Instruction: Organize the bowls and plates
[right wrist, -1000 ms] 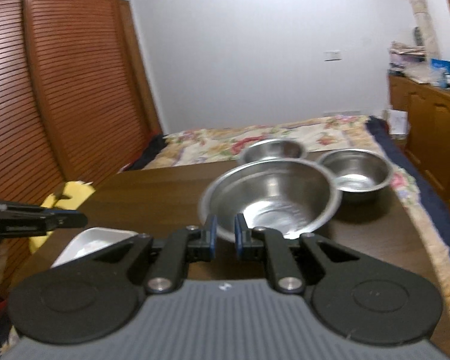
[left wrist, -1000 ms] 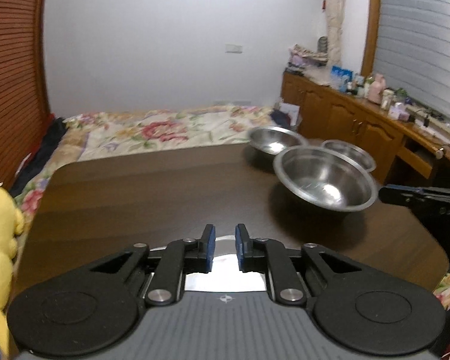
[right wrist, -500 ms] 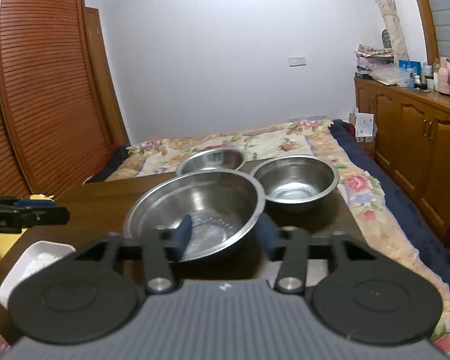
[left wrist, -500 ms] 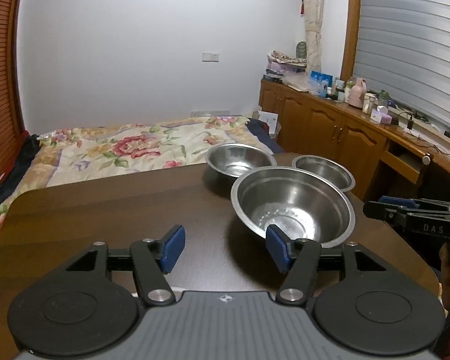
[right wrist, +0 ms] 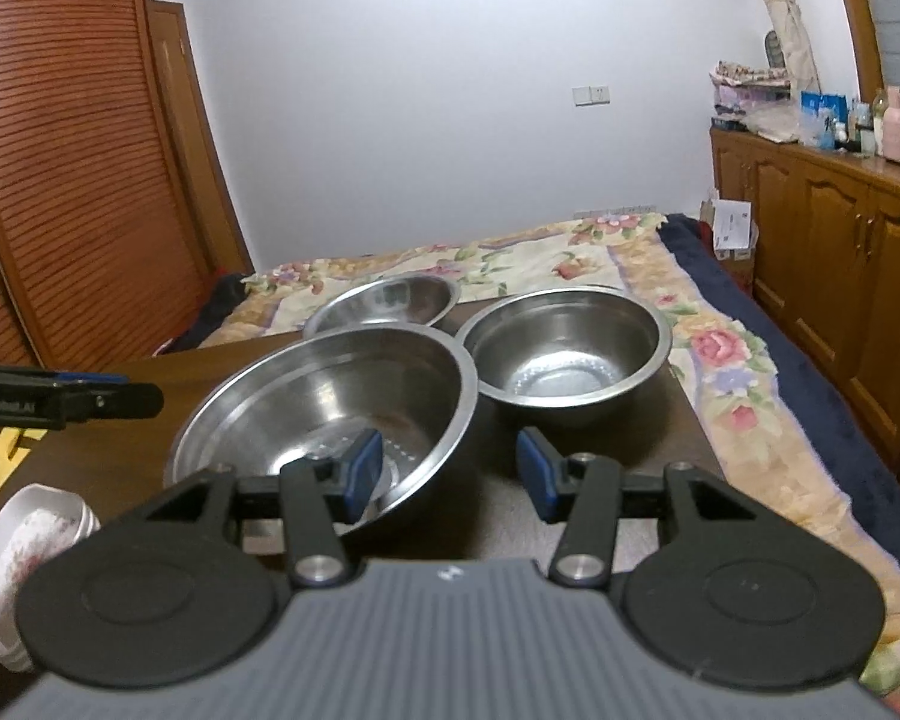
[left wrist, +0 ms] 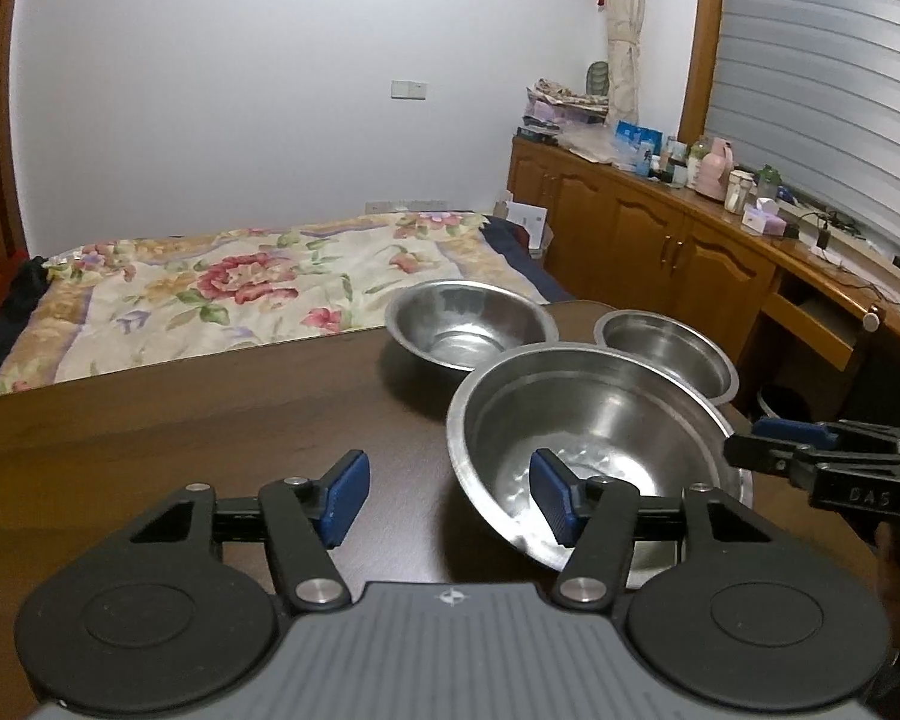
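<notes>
Three steel bowls stand together on the dark wooden table (left wrist: 150, 420). The large bowl (left wrist: 594, 438) (right wrist: 330, 402) is nearest both grippers. Behind it are a medium bowl (left wrist: 468, 324) (right wrist: 384, 303) and another bowl (left wrist: 666, 354) (right wrist: 570, 348). My left gripper (left wrist: 448, 498) is open, and its right finger overlaps the large bowl's near left side. My right gripper (right wrist: 448, 474) is open too, with its left finger over that bowl's near right side. Neither holds anything. A white dish (right wrist: 30, 534) lies at the table's near left in the right wrist view.
A bed with a floral cover (left wrist: 240, 282) runs beyond the table's far edge. Wooden cabinets (left wrist: 660, 240) with clutter on top line the right wall. A slatted wooden door (right wrist: 72, 180) stands at the left. Something yellow (right wrist: 12, 450) shows beside the table's left edge.
Both grippers went from shut to open. They have closed in on the large bowl from either side, and the white dish has dropped out of the left wrist view.
</notes>
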Demonstrator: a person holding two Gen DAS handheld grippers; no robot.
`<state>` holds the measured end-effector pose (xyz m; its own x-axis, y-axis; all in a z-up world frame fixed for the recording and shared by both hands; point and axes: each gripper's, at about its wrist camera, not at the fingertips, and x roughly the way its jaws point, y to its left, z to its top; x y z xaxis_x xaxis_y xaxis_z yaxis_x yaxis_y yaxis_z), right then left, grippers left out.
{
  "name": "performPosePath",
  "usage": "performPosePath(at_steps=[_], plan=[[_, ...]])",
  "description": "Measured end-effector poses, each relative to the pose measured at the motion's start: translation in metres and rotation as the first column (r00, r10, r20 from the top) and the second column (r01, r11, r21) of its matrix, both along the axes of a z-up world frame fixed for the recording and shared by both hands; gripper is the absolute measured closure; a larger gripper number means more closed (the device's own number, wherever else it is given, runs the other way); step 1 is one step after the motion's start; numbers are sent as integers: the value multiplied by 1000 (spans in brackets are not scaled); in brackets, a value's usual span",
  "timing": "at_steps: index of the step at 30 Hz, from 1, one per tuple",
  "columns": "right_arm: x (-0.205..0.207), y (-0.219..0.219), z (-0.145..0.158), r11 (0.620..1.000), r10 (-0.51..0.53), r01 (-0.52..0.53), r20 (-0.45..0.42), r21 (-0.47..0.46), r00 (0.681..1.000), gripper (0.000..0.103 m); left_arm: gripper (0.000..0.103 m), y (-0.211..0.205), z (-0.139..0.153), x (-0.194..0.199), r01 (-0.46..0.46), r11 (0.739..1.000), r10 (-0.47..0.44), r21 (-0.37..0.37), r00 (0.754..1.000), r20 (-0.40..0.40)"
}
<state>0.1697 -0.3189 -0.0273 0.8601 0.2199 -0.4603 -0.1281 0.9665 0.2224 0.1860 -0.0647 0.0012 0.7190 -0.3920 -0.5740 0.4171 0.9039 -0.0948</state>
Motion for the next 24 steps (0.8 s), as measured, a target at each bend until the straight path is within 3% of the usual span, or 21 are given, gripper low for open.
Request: performPosePath(at_steps=[14, 24], plan=[[23, -3, -5, 996, 81, -79, -41, 47, 996, 52, 64, -17, -14, 23, 23, 1000, -25, -15, 996, -86], [29, 4, -8, 991, 129, -126, -62, 38, 990, 55, 71, -21, -18, 29, 24, 999, -26, -22, 993, -115]])
